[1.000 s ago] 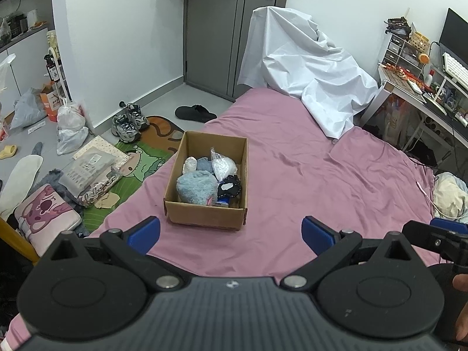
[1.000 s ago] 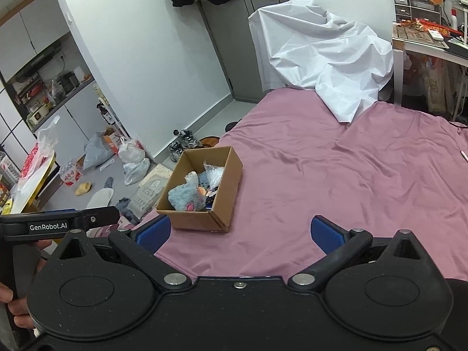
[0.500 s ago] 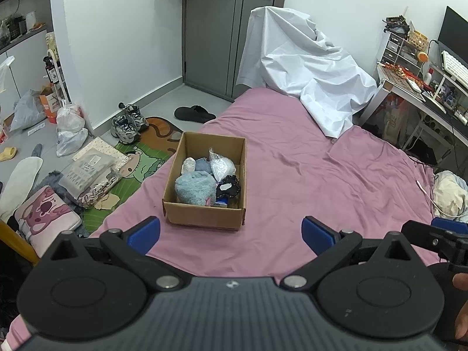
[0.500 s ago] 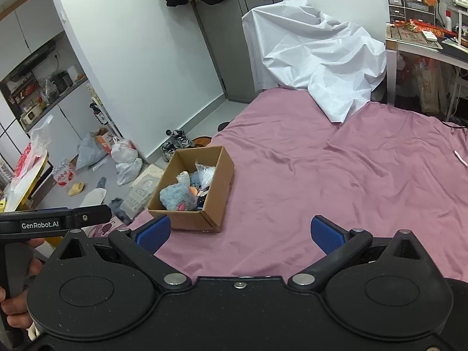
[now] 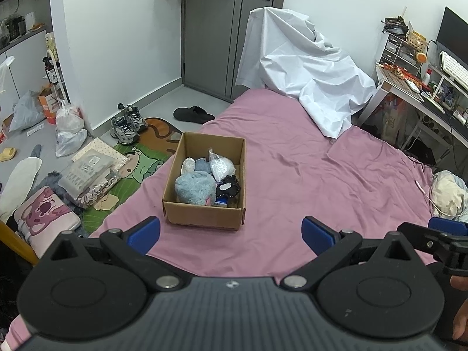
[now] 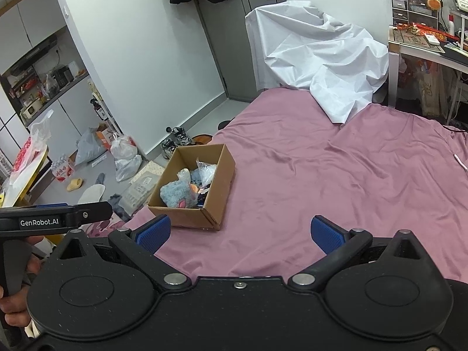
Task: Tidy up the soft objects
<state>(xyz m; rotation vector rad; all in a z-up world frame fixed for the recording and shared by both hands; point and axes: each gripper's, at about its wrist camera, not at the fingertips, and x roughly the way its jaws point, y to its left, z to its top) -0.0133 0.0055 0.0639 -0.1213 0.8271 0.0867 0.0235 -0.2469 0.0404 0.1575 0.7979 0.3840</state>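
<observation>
Reaching from this far back with both my left gripper (image 5: 231,231) and right gripper (image 6: 239,232) empty, jaws wide, I risk shoving the open brown cardboard box (image 5: 204,219) of soft toys, sitting near the pink bed's (image 5: 307,175) floor-side edge, off it.

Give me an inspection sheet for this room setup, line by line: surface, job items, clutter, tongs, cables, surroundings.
Surface: pink bedsheet, wrinkled, mostly bare.
Job's things: cardboard box open on the bed, holding a blue plush toy, a clear plastic bag and a black item.
Clutter: white sheet draped at the far end of the bed.
Tongs: left tongs open, empty; right tongs open, empty.
Cables: white cable on the bed's right edge.
Surroundings: sneakers, bags on the floor, cluttered desk.
</observation>
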